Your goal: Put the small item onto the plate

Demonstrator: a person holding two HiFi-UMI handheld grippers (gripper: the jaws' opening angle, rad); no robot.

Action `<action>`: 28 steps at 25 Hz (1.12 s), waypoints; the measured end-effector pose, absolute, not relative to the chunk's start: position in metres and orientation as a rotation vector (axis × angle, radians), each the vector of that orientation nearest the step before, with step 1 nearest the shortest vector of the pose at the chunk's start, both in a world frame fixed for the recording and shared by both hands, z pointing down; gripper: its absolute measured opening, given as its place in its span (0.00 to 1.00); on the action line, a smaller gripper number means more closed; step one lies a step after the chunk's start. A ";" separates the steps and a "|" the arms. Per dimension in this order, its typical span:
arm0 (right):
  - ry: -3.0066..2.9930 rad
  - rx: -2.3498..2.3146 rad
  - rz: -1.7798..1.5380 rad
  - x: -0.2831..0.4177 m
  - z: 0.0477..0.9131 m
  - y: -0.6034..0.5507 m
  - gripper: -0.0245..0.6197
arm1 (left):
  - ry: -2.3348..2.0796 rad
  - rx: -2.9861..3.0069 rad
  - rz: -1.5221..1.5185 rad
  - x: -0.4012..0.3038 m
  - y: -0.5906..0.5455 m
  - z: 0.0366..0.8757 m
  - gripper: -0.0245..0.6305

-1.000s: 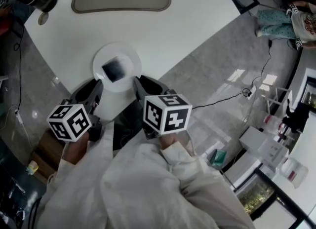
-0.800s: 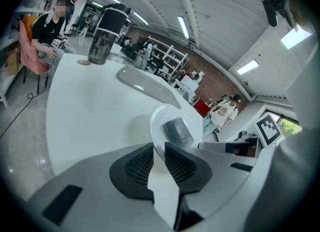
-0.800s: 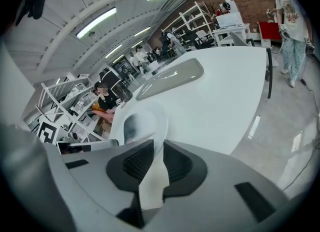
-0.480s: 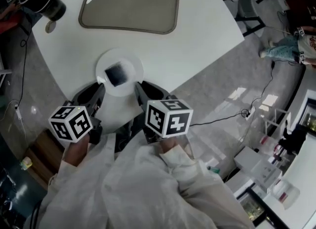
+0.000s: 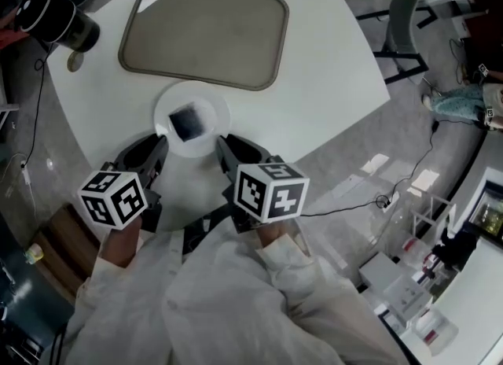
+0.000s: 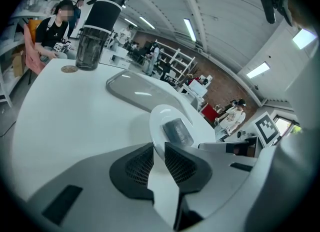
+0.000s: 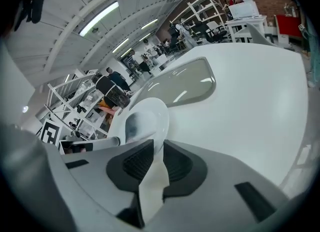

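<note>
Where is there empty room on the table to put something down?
Bare table lies right of the tray and left of the plate, below the bottle. It's crowded at the plate, held by the left gripper and right gripper, close to the tray.

The plate between the tips of the left tool and right tool is gleaming glossy white like glazed ceramic, and the small item lying on it is looking dark, matt and faintly grainy. Both tools are showing matt grey plastic shells with black grid-textured pads, while the bench under them is lying smooth and white with a soft sheen. Beyond the plate, the tray is catching light on smooth grey-beige plastic.
</note>
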State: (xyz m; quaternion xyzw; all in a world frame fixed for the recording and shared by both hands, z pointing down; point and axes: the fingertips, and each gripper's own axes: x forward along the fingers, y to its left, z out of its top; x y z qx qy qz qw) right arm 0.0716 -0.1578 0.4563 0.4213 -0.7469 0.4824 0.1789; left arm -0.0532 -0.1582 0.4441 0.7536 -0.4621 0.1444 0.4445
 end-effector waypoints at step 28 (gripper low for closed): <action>-2.156 1.019 1.291 0.091 0.454 -0.336 0.14 | -1.298 1.812 0.278 -0.032 -0.316 0.440 0.14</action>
